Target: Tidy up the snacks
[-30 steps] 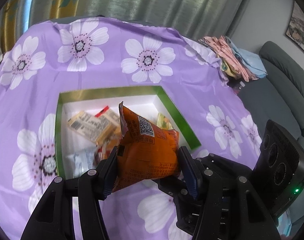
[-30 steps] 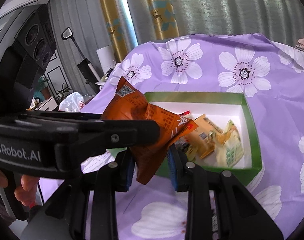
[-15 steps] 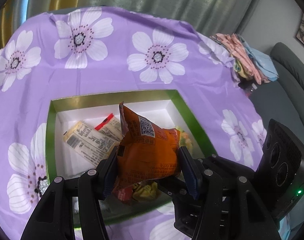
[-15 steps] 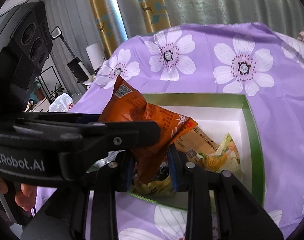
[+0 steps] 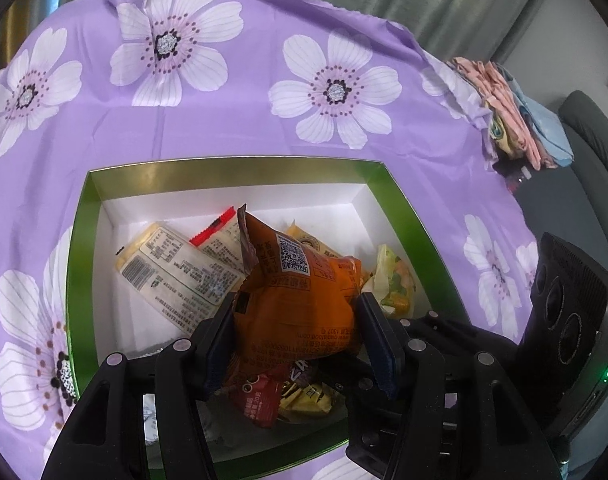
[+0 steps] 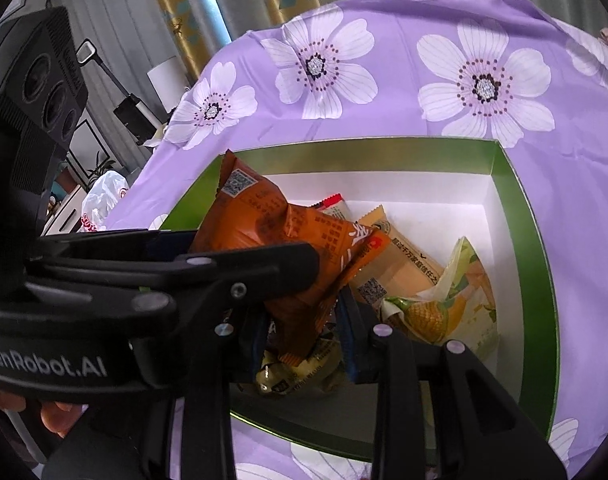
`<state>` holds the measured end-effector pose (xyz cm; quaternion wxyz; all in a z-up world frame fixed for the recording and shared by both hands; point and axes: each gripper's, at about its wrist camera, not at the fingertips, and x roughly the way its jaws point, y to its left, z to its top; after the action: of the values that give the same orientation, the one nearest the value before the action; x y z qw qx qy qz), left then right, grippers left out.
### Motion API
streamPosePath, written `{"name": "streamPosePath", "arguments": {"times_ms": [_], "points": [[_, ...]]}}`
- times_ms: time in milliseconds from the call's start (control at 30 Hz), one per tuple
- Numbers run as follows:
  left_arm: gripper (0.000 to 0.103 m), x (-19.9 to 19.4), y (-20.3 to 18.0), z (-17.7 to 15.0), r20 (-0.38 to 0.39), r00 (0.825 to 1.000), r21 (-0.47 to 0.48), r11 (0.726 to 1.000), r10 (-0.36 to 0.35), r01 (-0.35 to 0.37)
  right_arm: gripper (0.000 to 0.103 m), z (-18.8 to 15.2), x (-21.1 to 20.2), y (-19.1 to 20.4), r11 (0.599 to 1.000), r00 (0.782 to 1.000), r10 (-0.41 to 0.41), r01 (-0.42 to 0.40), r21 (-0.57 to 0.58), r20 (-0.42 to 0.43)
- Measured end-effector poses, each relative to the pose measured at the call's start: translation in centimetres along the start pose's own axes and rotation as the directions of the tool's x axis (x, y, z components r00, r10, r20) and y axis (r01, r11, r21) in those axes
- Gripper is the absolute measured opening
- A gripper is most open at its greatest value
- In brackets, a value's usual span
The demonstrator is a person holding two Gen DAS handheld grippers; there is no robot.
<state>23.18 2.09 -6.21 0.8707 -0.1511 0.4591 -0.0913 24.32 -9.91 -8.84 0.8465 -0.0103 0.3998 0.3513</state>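
My left gripper [image 5: 296,332] is shut on an orange snack packet [image 5: 300,300] and holds it over the green-rimmed white box [image 5: 240,172]. The packet also shows in the right wrist view [image 6: 280,232], with the left gripper's fingers [image 6: 232,268] across it. My right gripper [image 6: 304,340] sits just behind the packet's lower corner; its pads flank that corner, and I cannot tell whether they press on it. Several snack packets lie in the box: a pale one [image 5: 176,272], a corn-printed one [image 6: 443,308], a tan one [image 6: 395,264].
The box [image 6: 535,240] rests on a purple cloth with white flowers [image 5: 264,80]. Folded clothes [image 5: 515,112] lie at the table's far right edge. A grey sofa [image 5: 591,128] stands beyond. Curtains, a floor lamp and a white bag [image 6: 104,196] are off the left side.
Both grippers have moved forward and down with the orange packet, from the box's near side to over its inside. The box now fills more of both views.
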Motion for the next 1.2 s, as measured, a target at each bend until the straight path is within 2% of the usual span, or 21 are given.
{"name": "streamPosePath", "arguments": {"times_ms": [167, 333, 400, 467, 500, 600, 833, 867, 900, 933, 1033, 1167, 1200], "points": [[0.059, 0.1, 0.0, 0.1, -0.004, 1.000, -0.003, 1.000, 0.003, -0.003, 0.034, 0.1, 0.0, 0.0, 1.000, 1.000, -0.009, 0.009, 0.002, -0.010], [0.064, 0.0, 0.3, 0.2, -0.005, 1.000, -0.018, 1.000, 0.018, -0.018, 0.035, 0.2, 0.1, 0.1, 1.000, 1.000, -0.019, 0.019, 0.006, -0.022], [0.066, -0.2, 0.3, 0.2, -0.004, 0.999, -0.018, 0.999, 0.037, -0.037, 0.041, 0.3, 0.1, 0.1, 1.000, 0.999, -0.024, 0.024, 0.013, -0.027], [0.072, -0.7, 0.4, 0.3, 0.003, 0.998, -0.021, 0.998, 0.066, -0.066, 0.042, 0.3, -0.2, 0.2, 0.999, 0.999, -0.030, 0.031, 0.011, -0.022], [0.078, -0.9, 0.4, 0.3, 0.002, 0.997, -0.021, 0.996, 0.082, -0.082, 0.047, 0.3, -0.3, 0.3, 0.999, 0.999, -0.032, 0.032, 0.009, -0.019], [0.079, -1.6, 0.7, 0.1, -0.002, 0.994, -0.029, 0.994, 0.107, -0.107, 0.058, 0.5, -1.3, 0.8, 0.998, 0.998, -0.057, 0.057, -0.011, 0.004], [0.081, -5.0, 0.2, -0.3, 0.036, 0.984, -0.019, 0.985, 0.175, -0.174, 0.068, 0.3, -4.2, 1.8, 0.995, 0.995, -0.092, 0.094, -0.032, 0.037], [0.084, -5.5, 0.0, -0.5, 0.040, 0.982, -0.013, 0.982, 0.186, -0.186, 0.072, 0.3, -4.6, 2.0, 0.994, 0.994, -0.099, 0.100, -0.036, 0.042], [0.094, -6.1, -0.4, -0.6, 0.047, 0.978, -0.002, 0.979, 0.203, -0.203, 0.077, 0.2, -5.3, 2.3, 0.993, 0.993, -0.107, 0.109, -0.042, 0.049], [0.099, -6.9, -0.8, -0.9, 0.059, 0.972, 0.007, 0.974, 0.227, -0.228, 0.079, 0.2, -6.0, 2.6, 0.992, 0.991, -0.118, 0.121, -0.047, 0.058], [0.099, -9.0, -1.7, -1.3, 0.097, 0.958, 0.015, 0.962, 0.271, -0.273, 0.085, 0.2, -8.4, 3.2, 0.988, 0.986, -0.143, 0.148, -0.051, 0.083], [0.100, -11.7, -2.6, -1.9, 0.134, 0.951, 0.019, 0.959, 0.278, -0.283, 0.100, 0.4, -11.3, 3.7, 0.984, 0.979, -0.171, 0.176, -0.038, 0.107], [0.100, -12.4, -2.8, -2.0, 0.135, 0.948, 0.018, 0.956, 0.288, -0.293, 0.101, 0.5, -12.4, 3.9, 0.982, 0.977, -0.180, 0.185, -0.037, 0.119]]}}
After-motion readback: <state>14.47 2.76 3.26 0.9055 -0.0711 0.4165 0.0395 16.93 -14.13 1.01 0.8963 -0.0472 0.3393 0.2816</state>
